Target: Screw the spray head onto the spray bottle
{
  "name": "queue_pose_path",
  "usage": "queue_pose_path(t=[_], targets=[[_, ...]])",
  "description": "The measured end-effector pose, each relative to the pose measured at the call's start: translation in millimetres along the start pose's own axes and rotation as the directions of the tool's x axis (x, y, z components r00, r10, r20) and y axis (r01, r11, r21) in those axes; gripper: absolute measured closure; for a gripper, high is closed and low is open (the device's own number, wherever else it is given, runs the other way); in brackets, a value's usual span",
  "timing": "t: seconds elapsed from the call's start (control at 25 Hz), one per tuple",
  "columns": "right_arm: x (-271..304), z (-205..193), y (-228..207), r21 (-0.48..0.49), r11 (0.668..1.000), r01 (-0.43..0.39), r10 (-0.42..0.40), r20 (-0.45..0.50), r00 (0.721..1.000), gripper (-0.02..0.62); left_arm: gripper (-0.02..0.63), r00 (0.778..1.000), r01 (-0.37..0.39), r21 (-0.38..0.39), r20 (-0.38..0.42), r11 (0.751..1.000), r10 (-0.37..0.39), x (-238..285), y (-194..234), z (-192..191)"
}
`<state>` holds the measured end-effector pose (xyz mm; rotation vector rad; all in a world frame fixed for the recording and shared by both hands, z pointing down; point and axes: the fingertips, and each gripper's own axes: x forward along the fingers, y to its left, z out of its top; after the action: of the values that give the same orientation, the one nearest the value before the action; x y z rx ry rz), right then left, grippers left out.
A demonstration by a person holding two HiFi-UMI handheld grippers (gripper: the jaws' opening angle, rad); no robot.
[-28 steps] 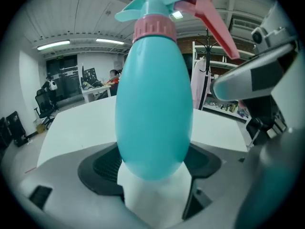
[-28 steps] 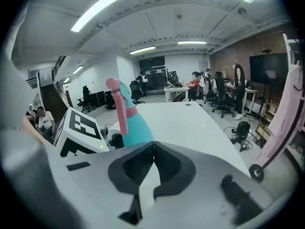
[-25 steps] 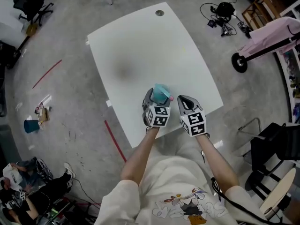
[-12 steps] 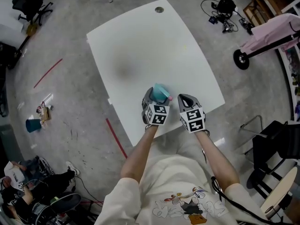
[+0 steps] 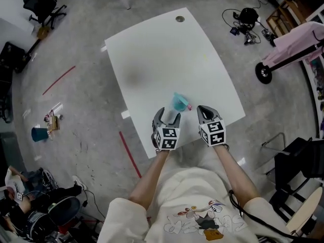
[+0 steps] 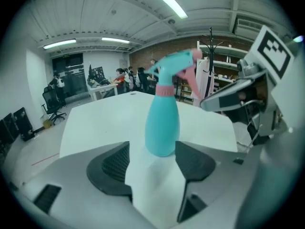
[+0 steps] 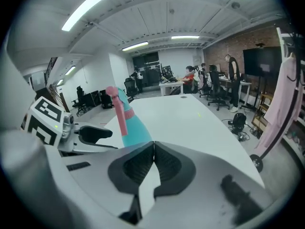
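A teal spray bottle [image 5: 178, 103] with a pink collar and pink trigger stands upright on the white table [image 5: 162, 54], its spray head sitting on top. My left gripper [image 5: 167, 115] is just in front of it, nearer the table's front edge. In the left gripper view the bottle [image 6: 162, 123] rises just past the fingertips; the left gripper [image 6: 152, 159] is open, its jaws have just been closing, and the pads touch nothing. My right gripper [image 5: 204, 110] sits right of the bottle, shut and empty. The right gripper view shows its closed jaws [image 7: 153, 149] and the bottle [image 7: 131, 125] beyond, to the left.
Both grippers hover near the table's front edge. A round grommet [image 5: 180, 19] marks the far end. On the floor are a red tape line [image 5: 130, 154], a teal cup [image 5: 38, 134] at left, and a pink-draped wheeled cart [image 5: 293, 47] at right. People sit at desks far behind.
My left gripper has pulled back from the bottle toward the person, leaving it standing free on the table, and its jaws have narrowed. The right gripper has stayed shut in place.
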<state>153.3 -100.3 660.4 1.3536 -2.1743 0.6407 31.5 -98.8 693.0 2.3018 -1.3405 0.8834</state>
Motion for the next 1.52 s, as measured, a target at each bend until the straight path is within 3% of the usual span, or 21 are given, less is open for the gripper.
queue_pose_path(t=[0.04,0.12,0.16,0.32,0.48,0.72,1.12,1.52], targets=[[-6.4,5.9,2.8,0.0,1.0,-0.009,0.009,0.018,1.0,0.588,0.333,0.999,-0.031,-0.017,0.015,0.999,0.032,-17.3,3.8,7.2],[-20.7,19.8,7.3,-0.009,0.999,-0.042,0.043,0.054,0.998,0.588,0.553,0.993,-0.108,-0.047,0.045,0.993,0.11,-54.4,11.7,24.8],[-29.5,27.0,8.3,-0.014,0.998,-0.064,0.065,0.072,0.995,0.588,0.6,0.989,-0.131,-0.071,0.062,0.989,0.135,-72.9,11.8,35.3],[-72.4,55.9,5.3,-0.038,0.989,-0.141,0.145,0.134,0.98,0.588,0.6,0.978,-0.149,-0.189,0.117,0.971,0.172,-130.1,-15.6,82.8],[-101.5,79.7,16.7,-0.093,0.977,-0.19,0.205,0.187,0.961,0.588,0.6,0.961,-0.212,-0.158,0.148,0.964,0.236,-150.9,-32.3,109.7],[-111.6,89.5,25.6,-0.178,0.954,-0.24,0.271,0.175,0.947,0.59,0.6,0.952,-0.236,-0.191,0.15,0.953,0.266,-152.8,-44.8,116.8],[-116.2,89.7,31.6,-0.182,0.942,-0.283,0.315,0.183,0.931,0.591,0.601,0.949,-0.257,-0.14,0.15,0.956,0.277,-158.1,-60.9,121.1],[-113.8,86.5,28.8,-0.174,0.945,-0.277,0.307,0.18,0.935,0.591,0.6,0.952,-0.254,-0.145,0.135,0.956,0.273,-152.9,-61.5,115.0]])
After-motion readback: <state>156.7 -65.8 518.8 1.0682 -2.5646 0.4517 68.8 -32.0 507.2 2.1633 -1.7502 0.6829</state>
